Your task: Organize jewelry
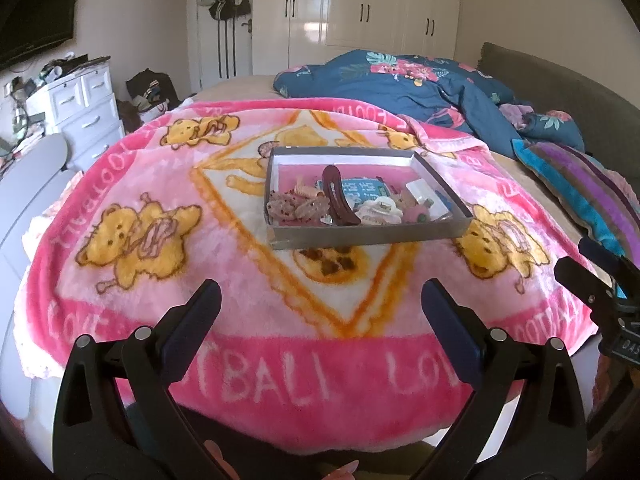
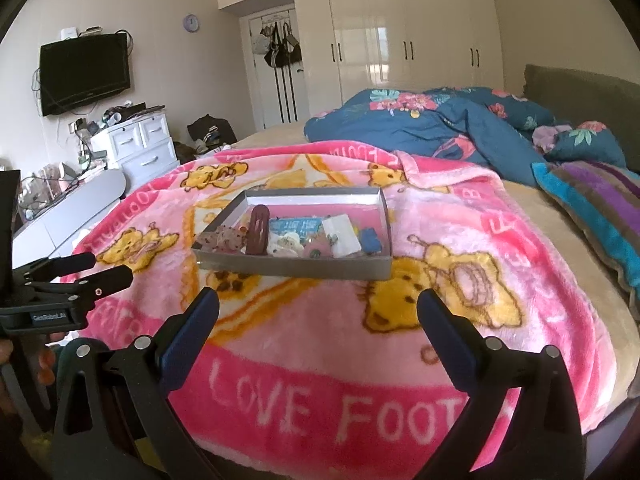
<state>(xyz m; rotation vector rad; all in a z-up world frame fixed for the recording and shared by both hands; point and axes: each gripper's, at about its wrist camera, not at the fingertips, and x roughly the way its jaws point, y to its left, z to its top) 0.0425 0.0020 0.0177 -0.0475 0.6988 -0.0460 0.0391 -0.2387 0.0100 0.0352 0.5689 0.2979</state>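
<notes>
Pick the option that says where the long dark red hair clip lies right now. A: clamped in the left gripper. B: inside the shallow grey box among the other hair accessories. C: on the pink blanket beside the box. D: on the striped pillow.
B: the dark red hair clip lies inside the shallow grey box among other clips, while both the left gripper and the right gripper are open and empty.

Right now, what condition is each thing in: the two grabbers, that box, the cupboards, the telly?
Left gripper: open, empty, above the blanket.
Right gripper: open, empty.
Box: lidless, flat on the pink blanket, filled with hair clips.
Dark red hair clip: lying on top of the pile.
Wardrobe doors: shut.
Television: off, screen dark.
Blue duvet: rumpled.
</notes>
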